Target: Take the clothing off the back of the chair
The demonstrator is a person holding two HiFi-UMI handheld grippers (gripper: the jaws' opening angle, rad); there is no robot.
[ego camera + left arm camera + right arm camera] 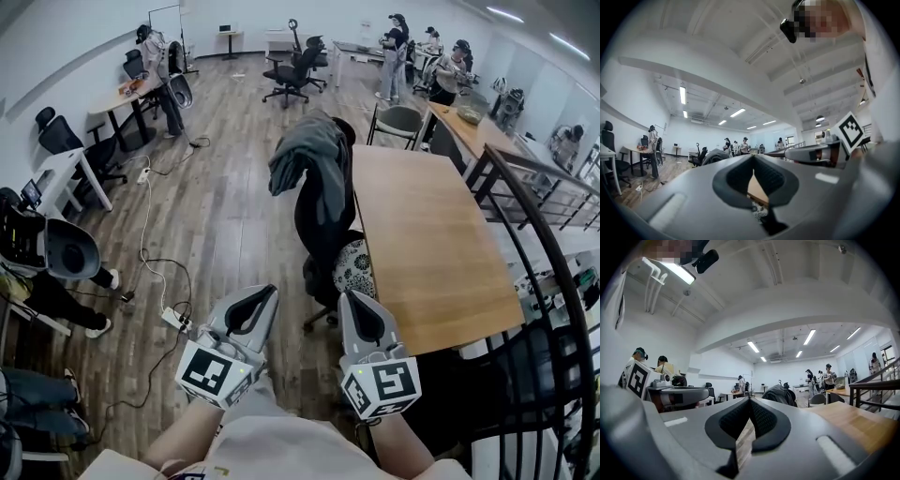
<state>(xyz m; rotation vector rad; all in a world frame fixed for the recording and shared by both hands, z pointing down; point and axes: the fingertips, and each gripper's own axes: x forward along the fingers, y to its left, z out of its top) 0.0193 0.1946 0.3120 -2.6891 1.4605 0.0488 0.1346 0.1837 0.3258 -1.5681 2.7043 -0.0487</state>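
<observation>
Grey crumpled clothing [307, 155] drapes black chair [311, 234]; L gripper [268, 293], R gripper [351, 297] fingers closed, empty.

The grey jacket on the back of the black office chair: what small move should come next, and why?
Probably bring both tongs forward toward the grey jacket draped over the black office chair. The left tongs and right tongs are shut, empty, and well short of it, so opening comes later.

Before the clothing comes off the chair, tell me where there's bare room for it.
The long light-wood table is bare, between the black office chair bearing the grey garment and the black metal railing. The plank floor left of the chair is cluttered with white cables and a power strip.
</observation>
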